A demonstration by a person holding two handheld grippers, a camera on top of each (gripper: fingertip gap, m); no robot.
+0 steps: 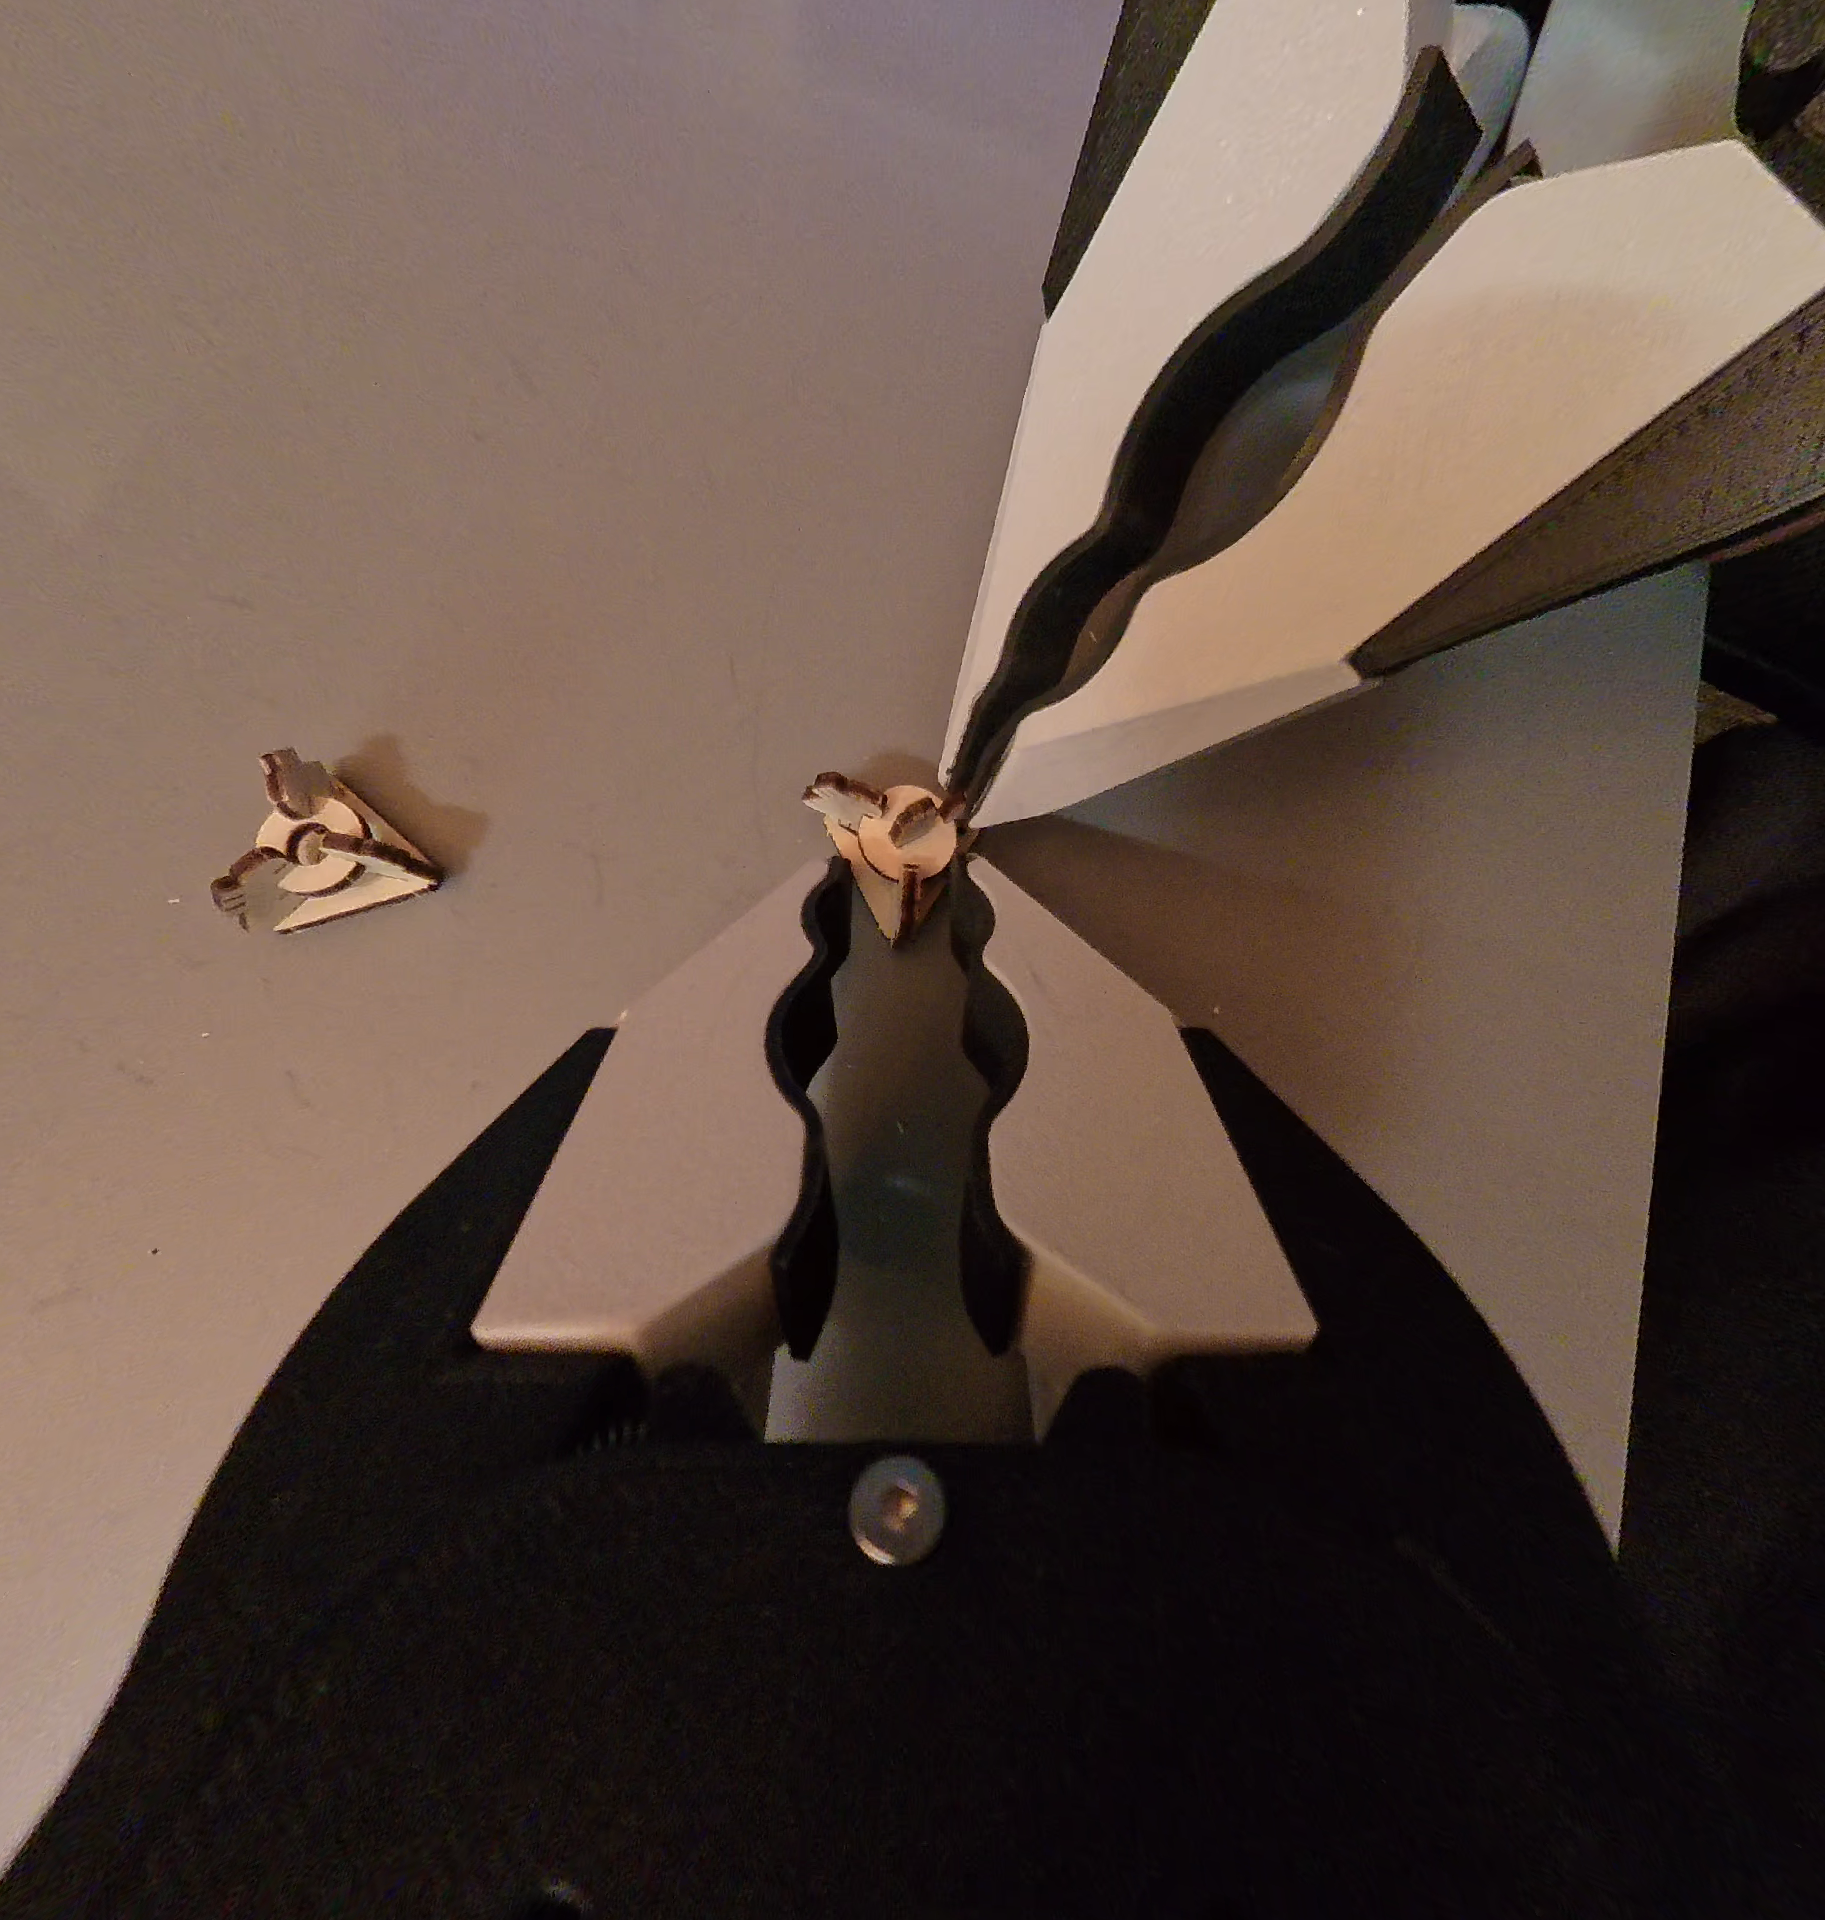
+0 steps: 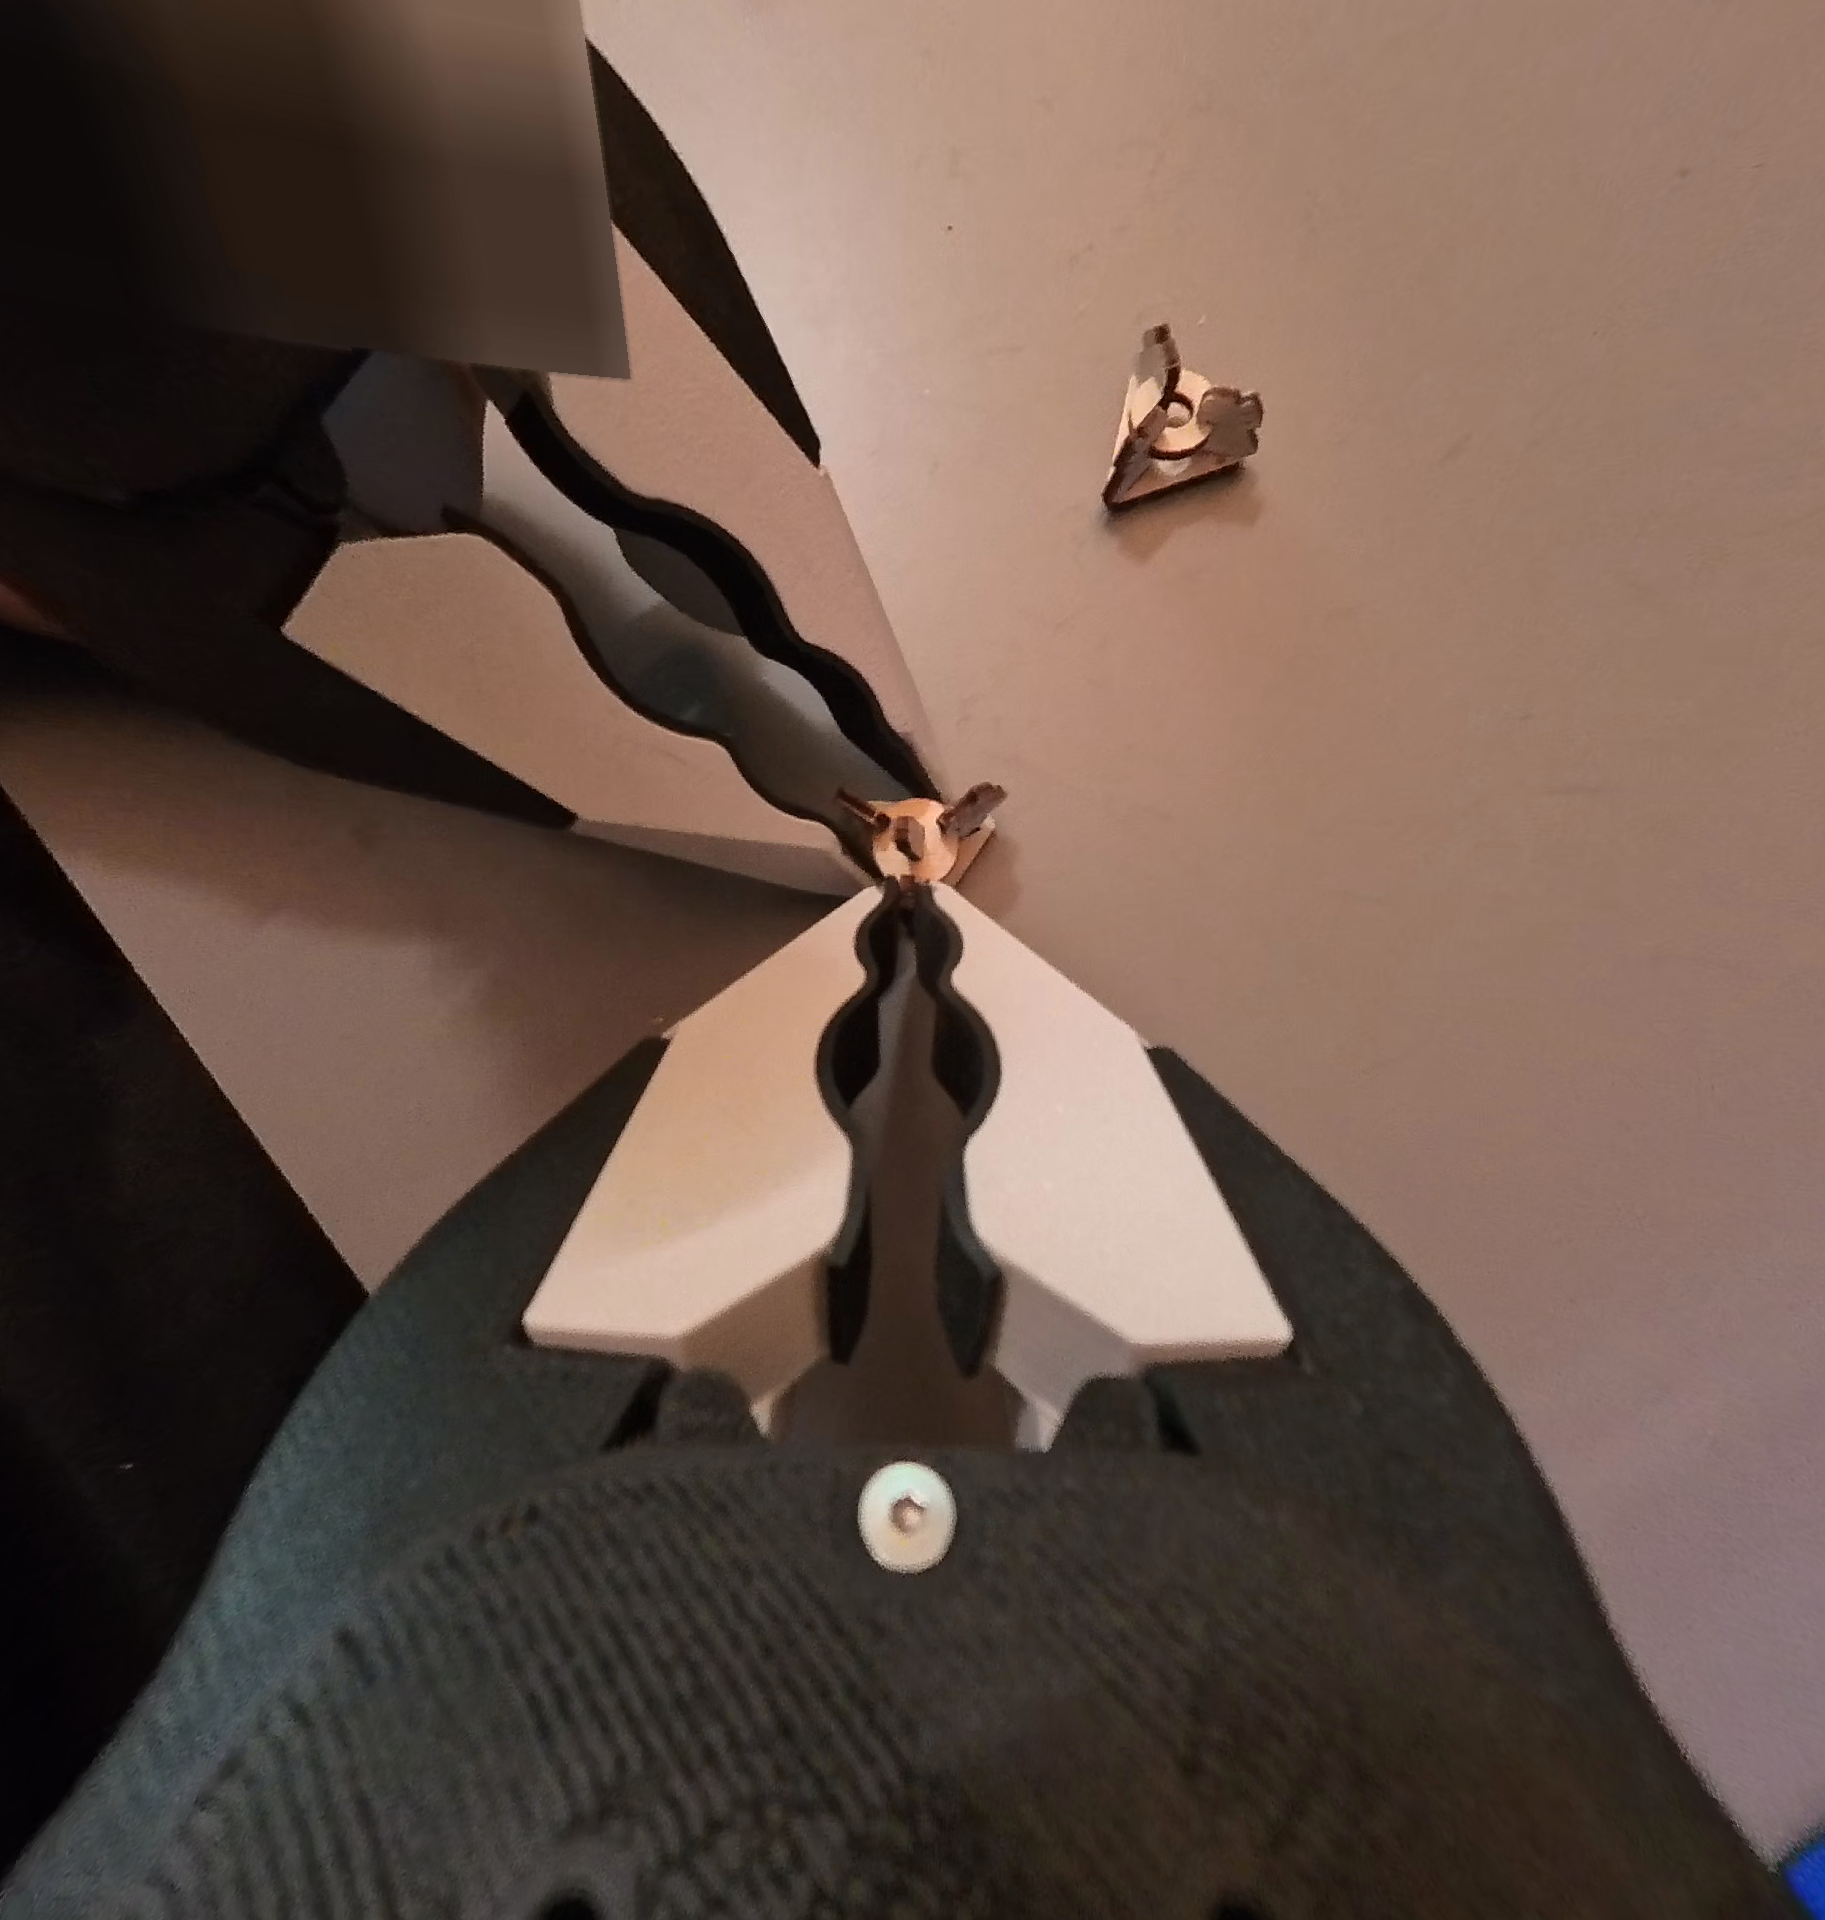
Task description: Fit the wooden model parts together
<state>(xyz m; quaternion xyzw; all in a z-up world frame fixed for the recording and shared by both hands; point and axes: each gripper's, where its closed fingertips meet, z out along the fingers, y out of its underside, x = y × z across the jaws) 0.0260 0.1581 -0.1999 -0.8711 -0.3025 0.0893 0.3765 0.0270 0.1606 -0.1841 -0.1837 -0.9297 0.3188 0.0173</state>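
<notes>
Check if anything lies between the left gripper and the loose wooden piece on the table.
Nothing visible: only bare table separates the left gripper from the loose wooden piece. That gripper holds a second wooden piece.

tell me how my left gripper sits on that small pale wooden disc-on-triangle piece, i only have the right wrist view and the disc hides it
Observer: The left wrist view shows the left gripper with the wooden piece between its tips. The triangle's pointed corner aims back toward that camera, and the black pads appear to press its two sides.
Operator: ok and is my right one on the triangle or on a tab
Observer: On a tab. Seen from that side, the right gripper is closed on a thin dark-edged tab at the disc's rim, clear of the triangle.
</notes>
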